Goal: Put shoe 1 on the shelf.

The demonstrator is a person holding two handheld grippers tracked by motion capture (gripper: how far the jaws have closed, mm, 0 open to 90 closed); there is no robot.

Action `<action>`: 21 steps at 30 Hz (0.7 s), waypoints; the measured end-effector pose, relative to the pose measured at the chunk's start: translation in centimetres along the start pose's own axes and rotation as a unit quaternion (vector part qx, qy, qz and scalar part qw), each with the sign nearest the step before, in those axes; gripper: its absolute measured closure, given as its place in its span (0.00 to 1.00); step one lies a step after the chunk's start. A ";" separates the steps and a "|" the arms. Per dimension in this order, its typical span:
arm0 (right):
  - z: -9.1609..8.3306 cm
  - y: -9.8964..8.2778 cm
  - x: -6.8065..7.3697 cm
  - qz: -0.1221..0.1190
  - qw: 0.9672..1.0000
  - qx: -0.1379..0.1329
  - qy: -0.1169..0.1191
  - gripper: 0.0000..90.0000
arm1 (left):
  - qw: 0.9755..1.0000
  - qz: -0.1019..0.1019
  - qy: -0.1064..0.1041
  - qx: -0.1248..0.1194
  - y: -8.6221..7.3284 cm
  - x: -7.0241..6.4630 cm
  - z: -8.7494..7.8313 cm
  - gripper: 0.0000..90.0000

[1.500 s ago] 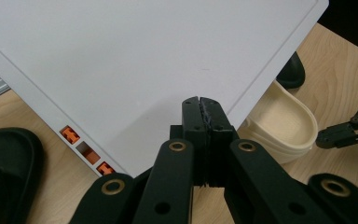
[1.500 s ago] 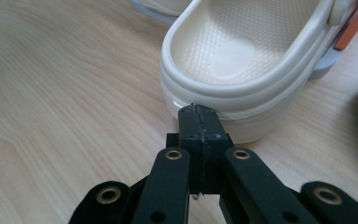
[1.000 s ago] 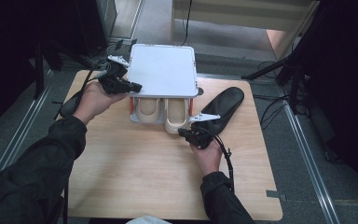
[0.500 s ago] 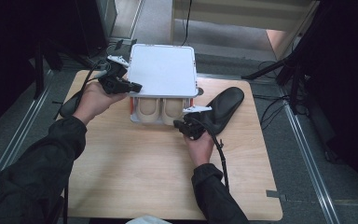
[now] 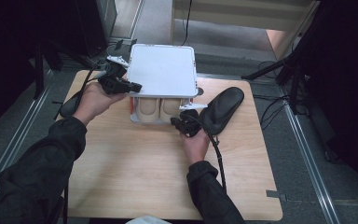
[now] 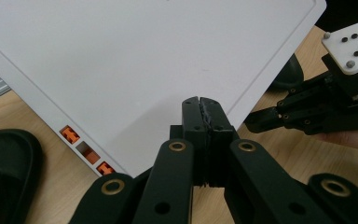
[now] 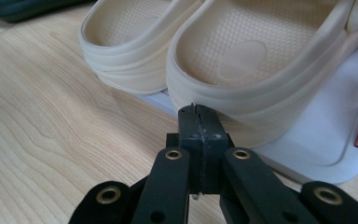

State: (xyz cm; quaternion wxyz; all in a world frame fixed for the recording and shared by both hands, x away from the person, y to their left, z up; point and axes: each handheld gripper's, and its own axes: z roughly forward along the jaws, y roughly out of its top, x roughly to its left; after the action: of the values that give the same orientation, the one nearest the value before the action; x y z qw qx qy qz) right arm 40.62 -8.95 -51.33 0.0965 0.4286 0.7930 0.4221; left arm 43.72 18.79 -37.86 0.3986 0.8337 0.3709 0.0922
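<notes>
Both grippers are closed and empty: the right gripper (image 7: 199,112) at the beige clogs (image 7: 242,60) may shove them deeper under the white lid (image 5: 162,70).

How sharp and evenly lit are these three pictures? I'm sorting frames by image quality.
High view: soft, table evenly lit, surroundings almost black. Left gripper view: the white lid is bright and nearly featureless, the left gripper sharp. Right gripper view: crisp wood grain and beige clogs, soft light, no glare; the right gripper is in focus.
</notes>
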 end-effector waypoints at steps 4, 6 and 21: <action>-0.4 -0.3 0.2 -0.001 1.000 0.001 0.007 1.00 | 1.000 -0.001 0.001 0.000 0.1 0.0 0.0 1.00; -0.9 -0.4 0.4 -0.004 1.000 0.003 0.016 1.00 | 1.000 -0.011 -0.004 0.004 0.1 0.1 0.0 1.00; -6.2 -2.8 1.3 -0.026 0.997 -0.009 0.072 0.71 | 0.999 -0.022 -0.014 -0.019 0.8 -1.6 -2.7 0.60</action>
State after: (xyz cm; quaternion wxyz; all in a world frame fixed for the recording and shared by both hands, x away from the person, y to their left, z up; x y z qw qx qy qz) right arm 34.94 -12.34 -49.24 0.0539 0.3759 0.8047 0.4564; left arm 41.83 18.99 -35.25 0.4211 0.8188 0.3821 0.0789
